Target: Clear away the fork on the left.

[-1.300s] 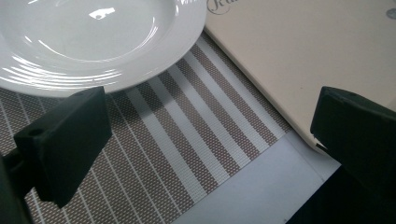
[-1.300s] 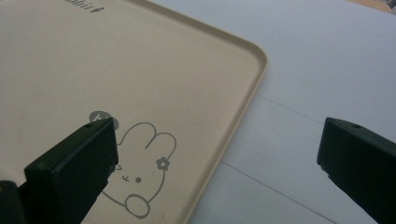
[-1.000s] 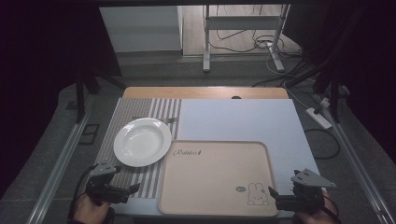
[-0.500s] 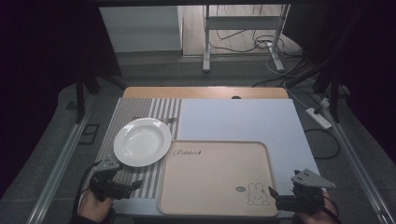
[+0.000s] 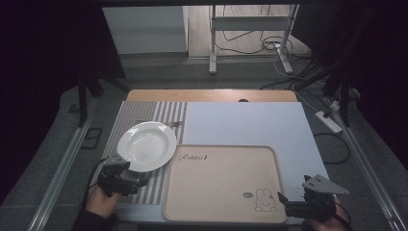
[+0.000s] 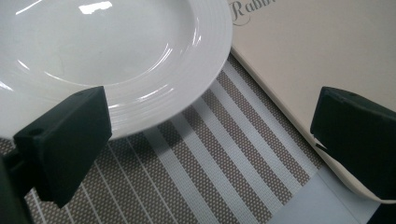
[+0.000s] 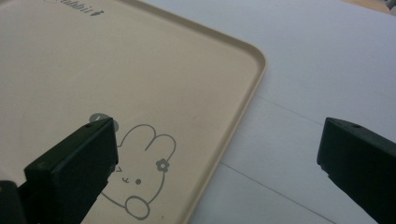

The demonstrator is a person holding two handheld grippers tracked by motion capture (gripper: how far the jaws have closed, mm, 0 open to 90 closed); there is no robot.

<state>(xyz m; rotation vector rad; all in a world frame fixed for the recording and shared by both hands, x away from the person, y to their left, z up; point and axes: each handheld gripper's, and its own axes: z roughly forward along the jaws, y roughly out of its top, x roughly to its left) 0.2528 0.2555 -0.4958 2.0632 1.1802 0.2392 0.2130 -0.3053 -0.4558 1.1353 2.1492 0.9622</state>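
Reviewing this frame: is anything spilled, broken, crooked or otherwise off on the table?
Nothing stands out. The white plate sits flat and empty on the striped placemat, its rim reaching the beige tray, which lies square and bare. No spill or crack shows. The left gripper and right gripper are both open, holding nothing.

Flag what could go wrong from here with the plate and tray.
1. The open left tool sits low at the near rim of the round white ceramic plate; a shallow bite on that smooth sloped rim could slip.
2. The plate's edge lies close to the beige rectangular plastic tray; lifting it sideways could clip the tray's raised rim.
3. The open right tool straddles the tray's right rim; closing may nudge the tray.
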